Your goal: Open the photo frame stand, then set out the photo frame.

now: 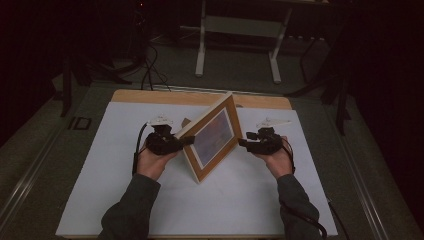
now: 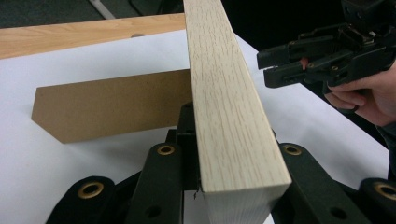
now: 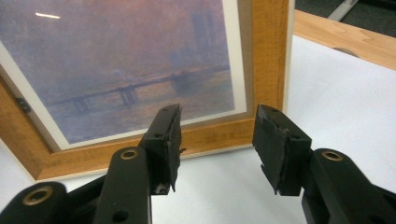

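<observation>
Upright on the table (image 1: 125, 200), the picture frame (image 1: 212, 137) stands gripped.
Left gripper (image 1: 186, 140) clamps its wooden edge; right gripper (image 1: 241, 143) hovers beside it, jaws apart, empty.

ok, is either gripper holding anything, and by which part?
Left gripper clamps the light wooden picture frame by its side edge. Right gripper is open, holding nothing, just short of the frame's front.

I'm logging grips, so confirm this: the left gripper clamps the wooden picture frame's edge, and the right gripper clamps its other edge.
Half right. The left gripper does clamp the picture frame. The right gripper clamps nothing: in the right gripper view its jaws stand open, short of the frame.
</observation>
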